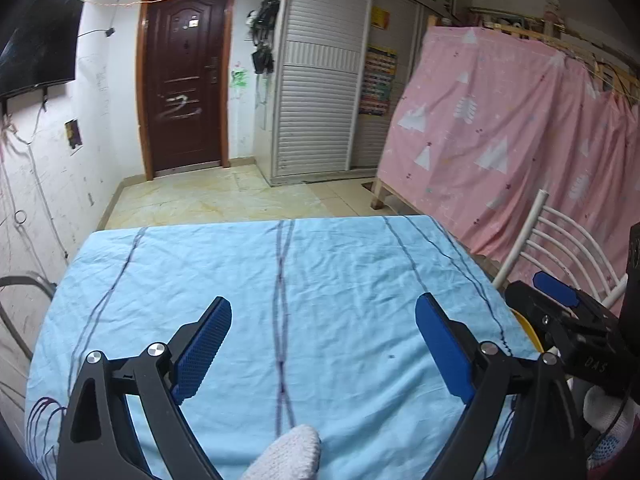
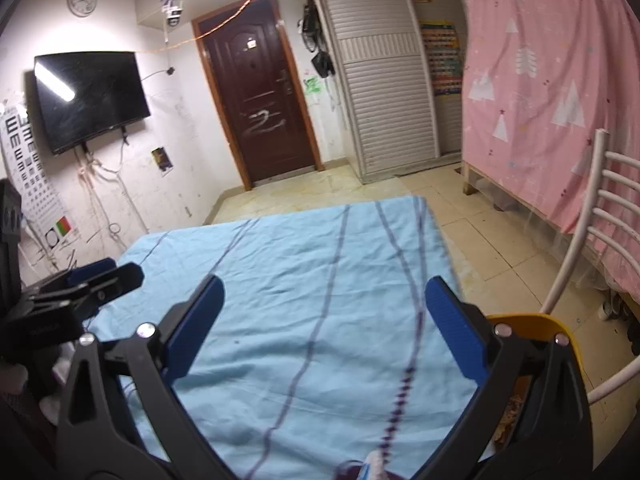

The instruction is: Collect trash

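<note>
Both claws sit right up against the lens, spread wide with nothing between the blue pads: the left gripper point(image 1: 323, 322) and the right gripper point(image 2: 324, 304) each hover over the wrinkled light-blue striped cloth point(image 1: 280, 280) covering the table. So where's the trash? Honestly I can't spot a single piece on that cloth in either view, zero scraps and zero wrappers, just creases and dark stripes. My guess is the pickup part is either basically done or hasn't got anything to work on from this angle. The only likely drop spot is a round yellow plastic bin point(image 2: 536, 326) just beside the table's right edge, mostly hidden behind the right gripper's frame; there's some brownish stuff inside, but it's too blurry to call. Counting big to small: one pink patterned curtain point(image 1: 500, 128) draped over a wooden frame, one table cloth, one dark brown door point(image 1: 184, 92), one black wall-mounted TV point(image 2: 88, 100), one white metal chair point(image 2: 592, 216), one yellow bin, two open grippers, one white knitted glove point(image 1: 288, 456) poking in at the bottom.
</note>
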Demonstrator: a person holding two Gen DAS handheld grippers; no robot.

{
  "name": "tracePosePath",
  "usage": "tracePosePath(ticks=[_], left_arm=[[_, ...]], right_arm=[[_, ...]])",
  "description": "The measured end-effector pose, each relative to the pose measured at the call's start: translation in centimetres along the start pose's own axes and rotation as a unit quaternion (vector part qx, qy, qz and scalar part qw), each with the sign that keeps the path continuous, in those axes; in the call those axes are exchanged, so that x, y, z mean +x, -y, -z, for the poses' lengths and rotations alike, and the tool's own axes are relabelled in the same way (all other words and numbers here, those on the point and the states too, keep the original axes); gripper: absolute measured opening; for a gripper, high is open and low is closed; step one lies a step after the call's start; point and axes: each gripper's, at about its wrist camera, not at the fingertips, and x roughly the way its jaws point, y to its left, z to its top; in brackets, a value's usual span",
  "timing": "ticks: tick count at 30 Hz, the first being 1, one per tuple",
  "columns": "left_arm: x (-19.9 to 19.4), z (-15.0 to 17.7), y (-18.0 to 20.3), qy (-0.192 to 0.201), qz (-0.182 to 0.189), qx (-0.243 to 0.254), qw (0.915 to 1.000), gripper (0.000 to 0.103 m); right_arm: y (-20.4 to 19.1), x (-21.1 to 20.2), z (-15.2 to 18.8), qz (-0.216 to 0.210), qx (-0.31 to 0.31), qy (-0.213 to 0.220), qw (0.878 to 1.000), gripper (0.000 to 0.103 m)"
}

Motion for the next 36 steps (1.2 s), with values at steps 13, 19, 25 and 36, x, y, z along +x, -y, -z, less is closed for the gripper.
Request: tracePosePath(ticks=[13,19,25,36], left_arm=[[-1.2,0.3,-3.6,0.006,-0.025,-0.027,0.9993,0.085],[-1.2,0.3,-4.0,0.006,-0.030,-0.029,0.9991,0.086],[-1.1,0.4,-4.3,0.002,-0.032,-0.031,0.9990,0.086],[-0.8,0.5,-4.6,-0.001,-0.033,-0.035,0.9988,0.086]], right_arm=[[-3.4,1.3,0.1,-0.019,-0.025,-0.011,0.999,0.097],[-4.0,1.6,0.1,-0.023,-0.030,-0.013,0.999,0.097],[-4.1,1.7,0.1,-0.022,-0.031,-0.014,0.999,0.097],[-4.1,1.9,0.1,-0.022,-0.031,-0.014,0.999,0.097]])
